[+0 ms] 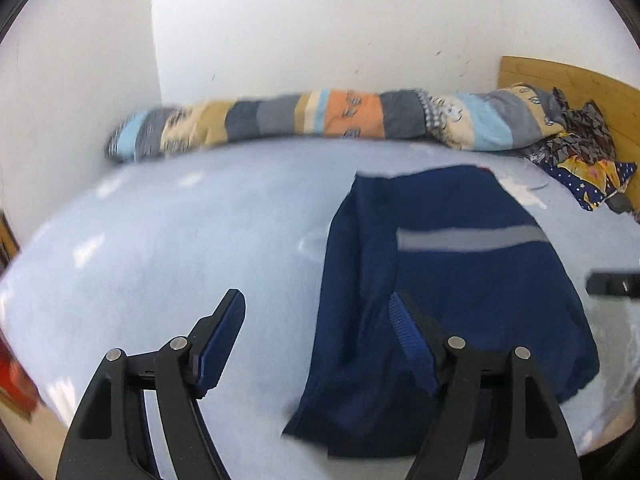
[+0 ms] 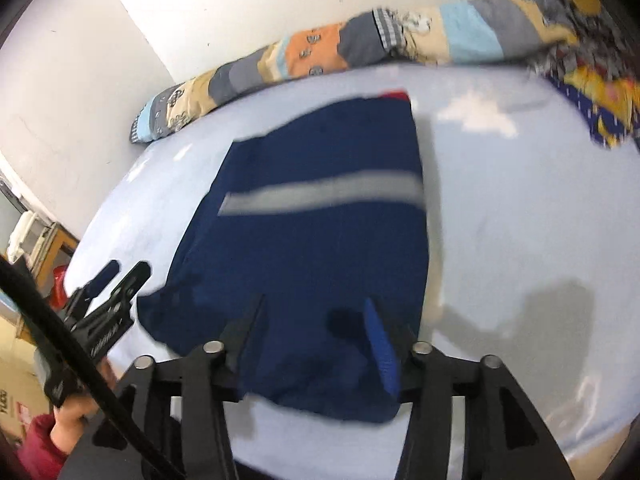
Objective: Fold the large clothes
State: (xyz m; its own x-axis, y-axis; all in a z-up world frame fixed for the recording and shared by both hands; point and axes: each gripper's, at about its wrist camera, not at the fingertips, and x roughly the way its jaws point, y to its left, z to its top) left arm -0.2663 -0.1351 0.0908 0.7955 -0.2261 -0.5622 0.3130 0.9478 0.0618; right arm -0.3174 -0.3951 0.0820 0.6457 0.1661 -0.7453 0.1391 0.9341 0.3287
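navy garment point(image 2: 320, 240) - flat on bed point(image 2: 520, 220) | under both tools - jaws apart, empty

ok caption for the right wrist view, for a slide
Right gripper open above a folded navy garment on a light blue bed.

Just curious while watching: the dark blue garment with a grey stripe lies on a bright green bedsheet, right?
Not quite. The dark blue garment with a grey stripe lies on a pale blue bedsheet, not a green one. Both wrist views show it.
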